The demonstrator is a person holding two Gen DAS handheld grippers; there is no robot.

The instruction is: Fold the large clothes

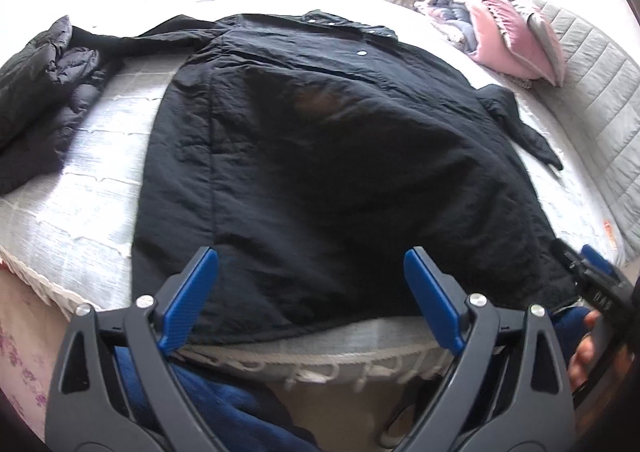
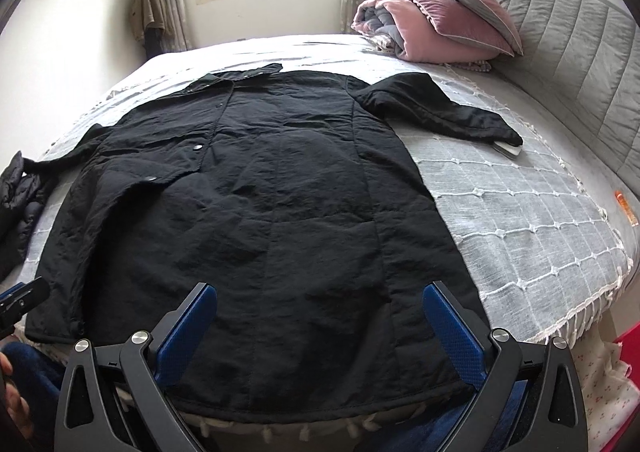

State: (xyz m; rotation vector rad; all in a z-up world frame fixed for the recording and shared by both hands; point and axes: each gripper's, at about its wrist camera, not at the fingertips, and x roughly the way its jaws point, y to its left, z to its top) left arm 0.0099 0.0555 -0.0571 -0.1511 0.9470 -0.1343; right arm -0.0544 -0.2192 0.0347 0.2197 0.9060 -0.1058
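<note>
A long black coat lies flat on the bed, collar far, hem at the near edge; it also fills the right wrist view. Its right sleeve stretches out toward the headboard, its left sleeve toward the far left. My left gripper is open and empty, hovering over the hem. My right gripper is open and empty over the hem too. The right gripper also shows at the left wrist view's right edge, and the left gripper at the right wrist view's left edge.
A grey bedspread with white grid stitching covers the bed. A black puffer jacket lies at the left. Pink pillows and a rolled quilt sit by the grey headboard. A small white object lies by the right cuff.
</note>
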